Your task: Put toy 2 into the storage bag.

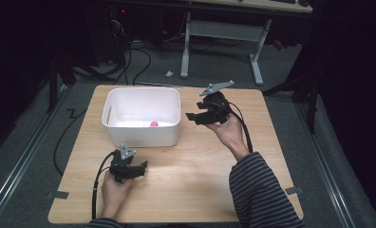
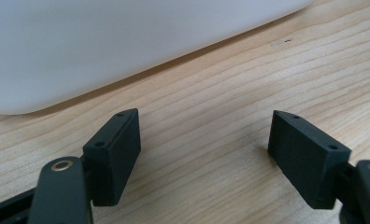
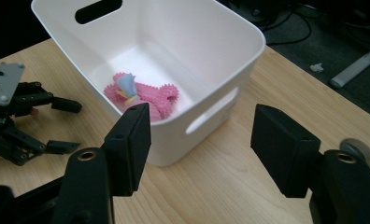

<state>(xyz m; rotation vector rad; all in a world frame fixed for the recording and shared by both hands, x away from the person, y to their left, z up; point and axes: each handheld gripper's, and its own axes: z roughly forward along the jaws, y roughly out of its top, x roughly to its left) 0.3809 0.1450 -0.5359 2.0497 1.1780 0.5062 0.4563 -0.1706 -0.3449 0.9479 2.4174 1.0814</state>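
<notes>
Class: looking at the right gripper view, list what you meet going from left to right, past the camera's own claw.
left claw → pink cloth in the white bin → white scrap on the floor → desk foot

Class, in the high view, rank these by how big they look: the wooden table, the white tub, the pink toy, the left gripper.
Largest to smallest:
1. wooden table
2. white tub
3. left gripper
4. pink toy
</notes>
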